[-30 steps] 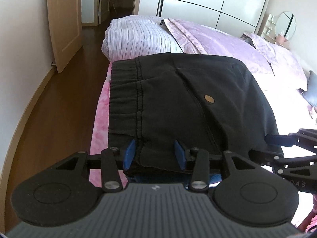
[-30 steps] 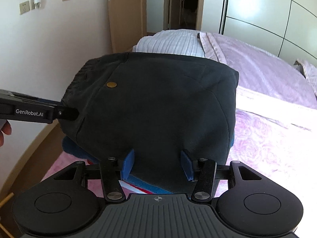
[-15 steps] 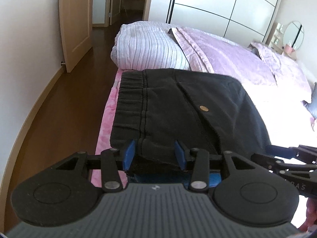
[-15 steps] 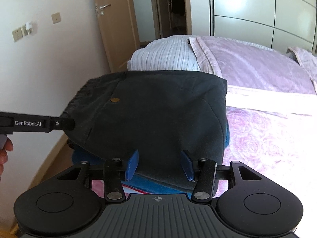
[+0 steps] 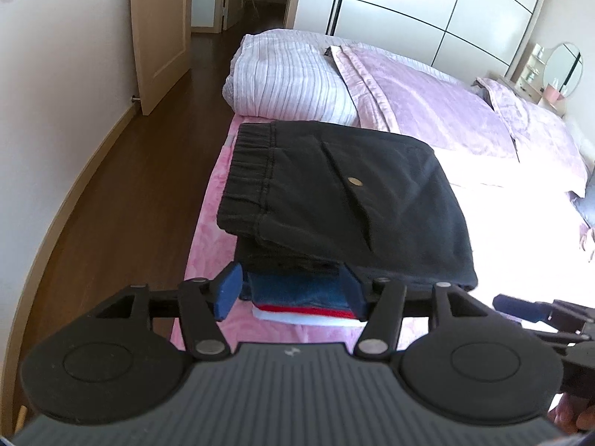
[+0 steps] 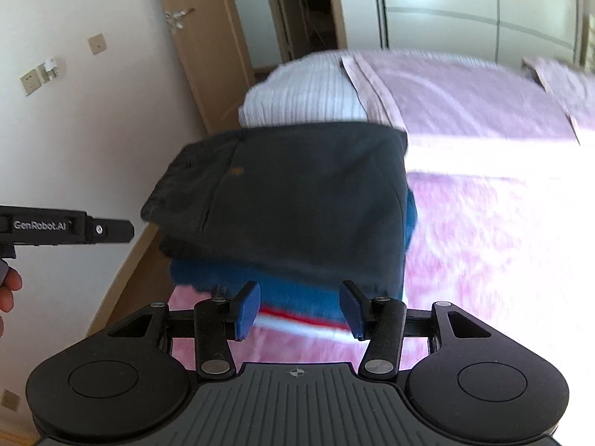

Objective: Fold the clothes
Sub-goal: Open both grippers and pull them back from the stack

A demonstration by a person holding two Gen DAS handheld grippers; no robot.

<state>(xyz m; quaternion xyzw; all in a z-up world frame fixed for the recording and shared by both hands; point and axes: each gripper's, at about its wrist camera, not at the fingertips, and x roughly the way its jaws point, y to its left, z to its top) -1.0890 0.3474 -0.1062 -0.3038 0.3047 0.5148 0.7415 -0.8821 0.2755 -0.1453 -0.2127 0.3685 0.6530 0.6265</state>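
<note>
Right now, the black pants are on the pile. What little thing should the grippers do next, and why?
Probably draw both grippers straight back. The folded black pants lie flat on the blue garment and the red and white one, and the left gripper and right gripper are open, holding nothing. The stack looks tidy, so nudging it seems needless.

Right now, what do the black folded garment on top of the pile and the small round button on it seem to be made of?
Black garment: apparently a matte woven cotton-type fabric, with visible seam stitching and a gathered elastic waistband. Button: looks like brass-toned metal, judging by its slight shine, though coated plastic is possible.
</note>
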